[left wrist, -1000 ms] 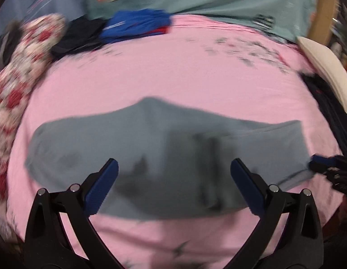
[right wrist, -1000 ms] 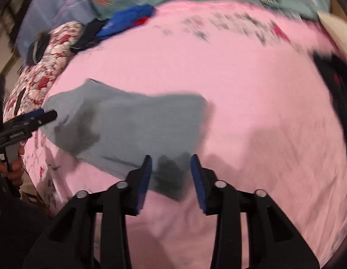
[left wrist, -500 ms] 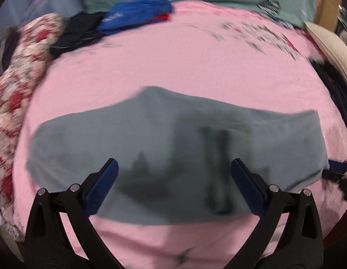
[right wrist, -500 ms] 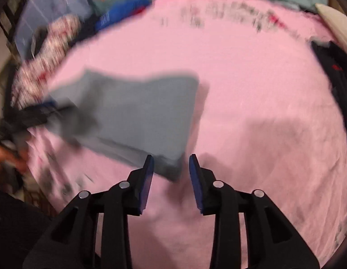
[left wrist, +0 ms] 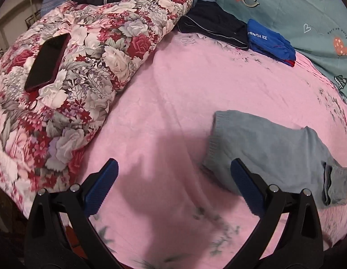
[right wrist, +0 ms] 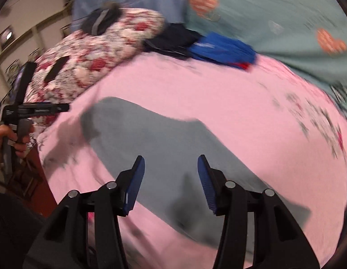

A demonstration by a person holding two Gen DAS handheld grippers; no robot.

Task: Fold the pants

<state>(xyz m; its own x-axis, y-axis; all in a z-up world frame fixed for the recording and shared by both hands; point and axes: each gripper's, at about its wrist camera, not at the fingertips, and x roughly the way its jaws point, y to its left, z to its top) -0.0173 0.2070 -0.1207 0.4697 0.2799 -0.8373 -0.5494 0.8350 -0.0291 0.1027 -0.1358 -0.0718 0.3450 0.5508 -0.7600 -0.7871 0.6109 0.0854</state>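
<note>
Far left of the left wrist view: floral quilt (left wrist: 83, 71) heaped along the edge of the pink bedsheet (left wrist: 173, 103), with a dark phone (left wrist: 46, 63) lying flat on top of it. Behind the quilt, toward the head of the bed, a folded dark garment (left wrist: 215, 30) just beside a folded blue garment (left wrist: 270, 42), with a sliver of red under the blue one; beyond both, a teal pillow (left wrist: 297, 11) printed with orange hearts. Lower centre: left gripper (left wrist: 173, 185) released, blue pads spread wide over bare pink sheet, nothing between them. To the right: grey pants (left wrist: 267, 150) folded into a short flat bundle on the sheet, ribbed hem toward the middle of the bed, a dark slit pocket near the right edge, the near corner passing behind the right-hand pad. In the blurred right wrist view, at the left edge: a hand (right wrist: 7, 139) gripping the handle of the left gripper, held off past the pants' left end. Centre: right gripper (right wrist: 171, 181) hovering over the grey pants, jaws opening, cloth seen in the gap beneath but neither pad pressing on it. Rightward: grey fabric running on under the right-hand pad toward the lower right, then bare pink sheet with a faint floral print.
</note>
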